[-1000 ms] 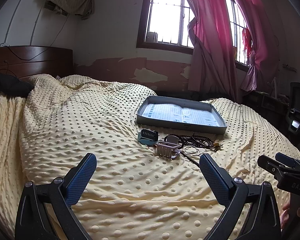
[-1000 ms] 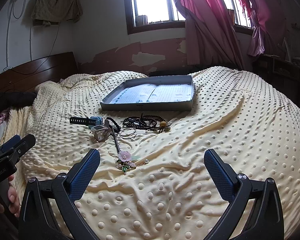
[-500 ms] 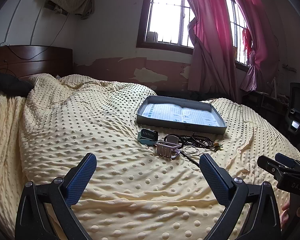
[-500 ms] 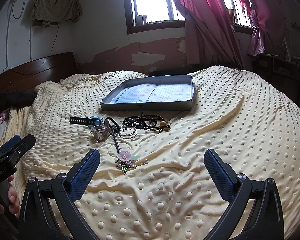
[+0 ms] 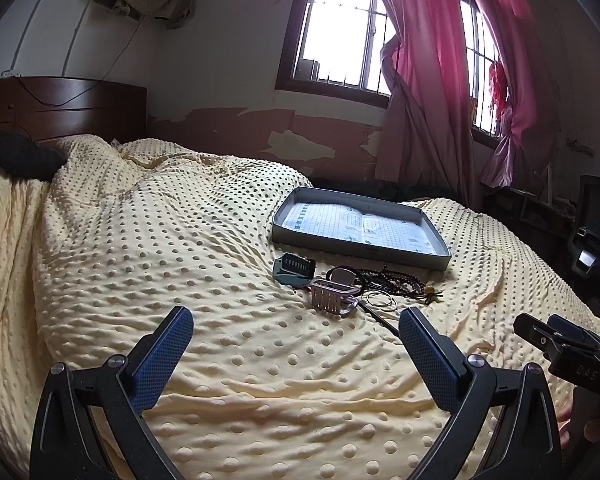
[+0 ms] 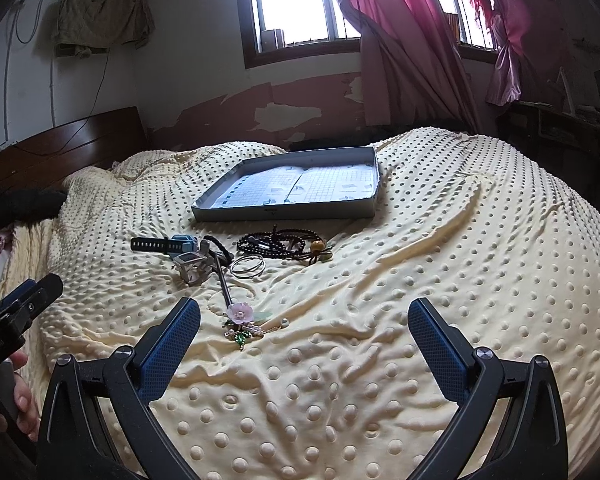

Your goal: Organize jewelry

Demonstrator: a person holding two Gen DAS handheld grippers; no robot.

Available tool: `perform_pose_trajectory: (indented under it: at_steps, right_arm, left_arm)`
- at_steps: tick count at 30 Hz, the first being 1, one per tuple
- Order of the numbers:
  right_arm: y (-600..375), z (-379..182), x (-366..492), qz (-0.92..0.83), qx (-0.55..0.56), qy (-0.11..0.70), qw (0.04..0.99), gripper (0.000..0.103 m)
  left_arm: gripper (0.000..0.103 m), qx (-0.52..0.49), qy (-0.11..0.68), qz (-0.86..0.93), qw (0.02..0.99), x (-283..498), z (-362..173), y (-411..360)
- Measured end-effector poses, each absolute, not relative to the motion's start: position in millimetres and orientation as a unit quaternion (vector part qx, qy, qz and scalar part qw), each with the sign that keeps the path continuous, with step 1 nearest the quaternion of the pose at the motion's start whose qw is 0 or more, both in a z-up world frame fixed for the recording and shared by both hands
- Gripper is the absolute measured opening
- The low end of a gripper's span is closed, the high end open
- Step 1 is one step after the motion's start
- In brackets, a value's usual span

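Hovering over bed [image 6: 460, 240]: both claws spread, empty
Left claw [image 5: 296, 348], right claw [image 6: 304, 332]; jewelry beside grey tray [image 6: 288, 213]

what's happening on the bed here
A person holds a two-finger gripper in each hand above a yellow dotted blanket, and both the left gripper and the right gripper are open and empty. The jewelry lies loose in front of a shallow grey tray: a flower hairpin, thin bangles, a dark bead necklace and watches. Nothing has been put in the tray yet.
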State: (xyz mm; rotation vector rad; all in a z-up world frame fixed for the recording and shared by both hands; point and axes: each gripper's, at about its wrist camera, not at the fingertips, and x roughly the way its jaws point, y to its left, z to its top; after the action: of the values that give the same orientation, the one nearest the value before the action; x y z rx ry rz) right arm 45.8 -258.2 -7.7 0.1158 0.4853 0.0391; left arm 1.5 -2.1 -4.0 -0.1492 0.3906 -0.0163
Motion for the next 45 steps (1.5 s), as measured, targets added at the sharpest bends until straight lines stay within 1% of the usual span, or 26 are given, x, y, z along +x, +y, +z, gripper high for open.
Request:
perform_pose_trajectory:
  at_steps: [10,17,19,23,28,30,32,33,35,37,42,44,45]
  right_arm:
    - [-268,-7,54,0.009,0.074,0.247,0.966,0.102]
    - [-271,-13,83,0.062,0.089,0.306,0.946,0.102]
    - [-269,-15,93,0.076,0.076,0.329,0.938,0.102]
    - [-254,-19,107,0.100,0.031,0.340,0.934,0.102]
    - [-237,-29,124,0.143,0.023,0.375,0.915,0.102]
    - [-228,-31,127,0.160,0.009,0.380,0.911,0.096]
    - [-221,-33,131,0.180,-0.001,0.383,0.906,0.082]
    - [-219,-34,133,0.186,-0.003,0.388,0.903,0.079]
    - [-216,-40,140,0.194,-0.002,0.403,0.894,0.066]
    - [-215,-49,147,0.200,0.010,0.424,0.883,0.060]
    - [-208,-62,157,0.198,0.001,0.437,0.878,0.056]
    - [-206,-66,163,0.191,-0.009,0.442,0.876,0.046]
    - [-207,-67,166,0.189,-0.009,0.446,0.875,0.044]
  left_arm:
    - [0.103,-0.084,0.212,-0.012,0.973,11,-8,1]
    - [0.103,-0.099,0.226,-0.018,0.969,37,-8,17]
    - [0.103,-0.102,0.227,-0.028,0.968,45,-5,21]
    - [0.103,-0.111,0.241,-0.039,0.963,63,-2,30]
    - [0.093,-0.152,0.273,-0.056,0.948,94,-8,35]
    - [0.089,-0.172,0.282,-0.068,0.941,100,-15,36]
    - [0.088,-0.183,0.285,-0.081,0.937,102,-23,37]
    - [0.088,-0.182,0.286,-0.085,0.937,103,-26,36]
    - [0.088,-0.176,0.292,-0.089,0.936,106,-32,35]
    - [0.087,-0.172,0.303,-0.098,0.932,113,-36,32]
    - [0.087,-0.140,0.325,-0.124,0.927,132,-45,15]
    - [0.087,-0.128,0.332,-0.125,0.926,138,-49,11]
    - [0.086,-0.125,0.336,-0.125,0.925,141,-50,9]
